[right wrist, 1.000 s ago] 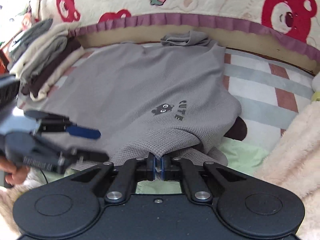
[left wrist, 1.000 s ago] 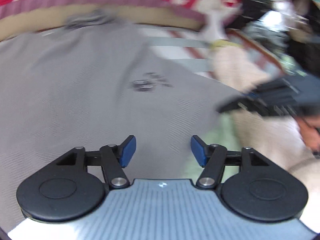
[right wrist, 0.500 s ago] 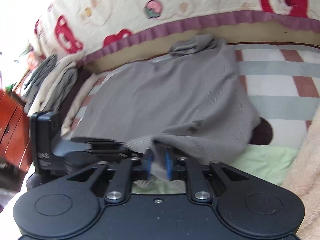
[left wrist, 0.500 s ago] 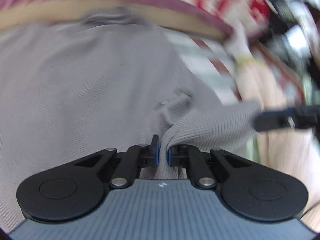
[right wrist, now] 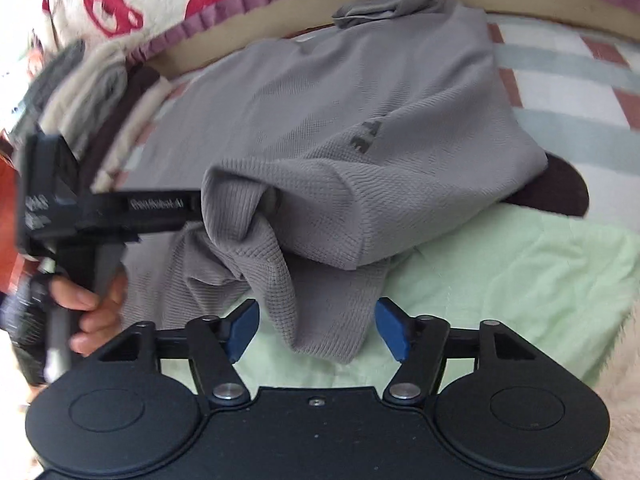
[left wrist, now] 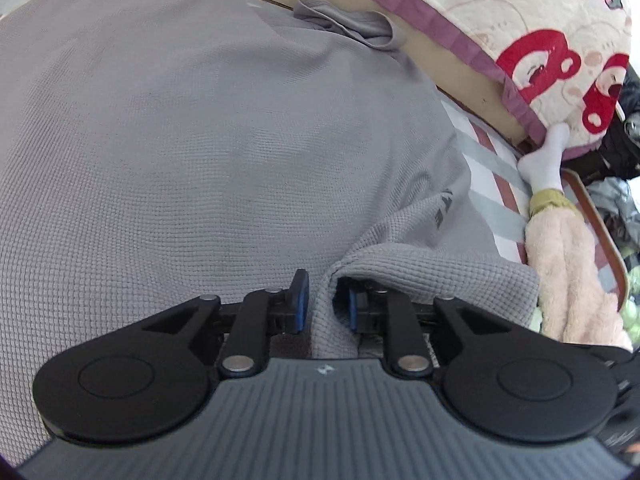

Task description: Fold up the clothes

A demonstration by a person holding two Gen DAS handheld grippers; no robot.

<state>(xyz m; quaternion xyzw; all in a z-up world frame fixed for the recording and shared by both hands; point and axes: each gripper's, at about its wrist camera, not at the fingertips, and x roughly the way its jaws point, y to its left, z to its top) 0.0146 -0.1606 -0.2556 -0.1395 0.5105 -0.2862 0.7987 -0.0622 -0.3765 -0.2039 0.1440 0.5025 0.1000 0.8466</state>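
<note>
Now, shirt: your grey waffle-knit shirt (left wrist: 224, 148) lies spread across the bed, its near hem bunched and folded back toward you, dark printed letters (right wrist: 366, 136) showing on the front.
Left hand-held gripper: your left hand-held gripper (left wrist: 323, 306) has a fold of the hem between its blue pads (left wrist: 300, 300); the jaws are opening, a gap shows on both sides of the cloth, so the pads no longer press it.
Right hand-held gripper: your right hand-held gripper (right wrist: 316, 330) is opening wide, a hanging corner of the shirt between the pads but touching neither.
Left hand: your hand (right wrist: 94, 312) grips the left tool's handle, seen from the right wrist.
Bed: pale green sheet (right wrist: 500, 280) nearest you, striped cover (right wrist: 568, 64) beyond.
Surroundings: stacked folded clothes (right wrist: 88, 92) at left, bear-print quilt (left wrist: 532, 40) along the far edge.
</note>
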